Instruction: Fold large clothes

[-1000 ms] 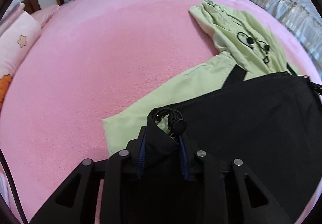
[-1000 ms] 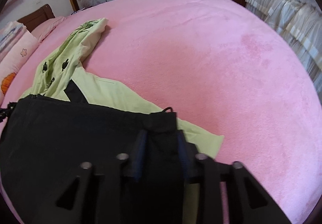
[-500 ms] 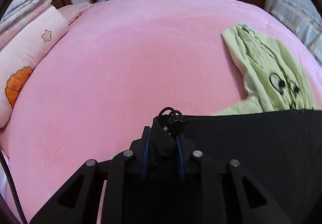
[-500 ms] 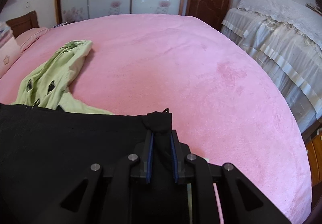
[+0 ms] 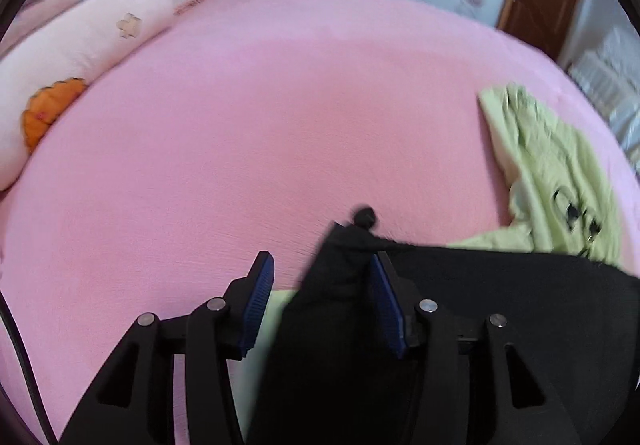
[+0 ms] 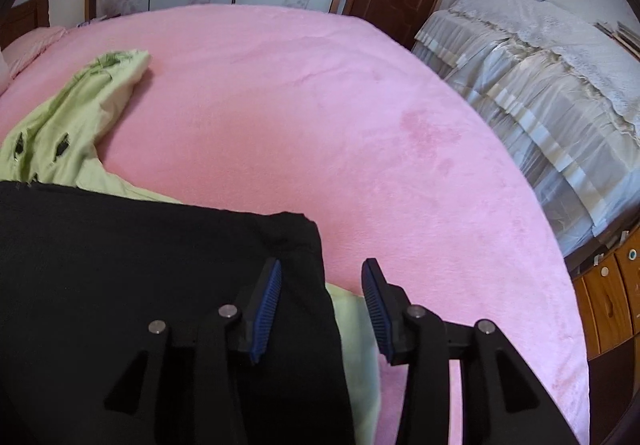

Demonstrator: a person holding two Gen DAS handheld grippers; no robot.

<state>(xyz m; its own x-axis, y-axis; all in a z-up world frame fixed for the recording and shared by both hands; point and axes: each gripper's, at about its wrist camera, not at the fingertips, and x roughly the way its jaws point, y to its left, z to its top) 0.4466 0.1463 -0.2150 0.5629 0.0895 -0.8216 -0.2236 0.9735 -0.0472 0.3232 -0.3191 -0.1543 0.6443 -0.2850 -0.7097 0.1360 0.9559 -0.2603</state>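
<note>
Left wrist view: the left gripper point(image 5: 322, 277) has just been opening, and its two fingers point(image 5: 256, 297) now stand spread. A corner of the black cloth point(image 5: 500, 325) rises between them, lying against the right-hand blue ribbed pad and clear of the left one. A round black toggle point(image 5: 364, 216) sits at the corner's tip. The black cloth covers the lower part of one pale green garment point(image 5: 548, 173), whose crumpled hood end stretches away on the fuzzy pink bed point(image 5: 260, 117). One pillow point(image 5: 76, 57) lies at the far left.

Right wrist view: the right gripper point(image 6: 322, 285) has likewise just been opening, fingers point(image 6: 376, 297) spread. The black cloth's point(image 6: 120, 265) squared corner lies flat by the left-hand pad, its edge running between the fingers, with a green strip point(image 6: 352, 325) under it; neither pad presses it. The green garment's point(image 6: 68, 125) hood lies far left.
</note>
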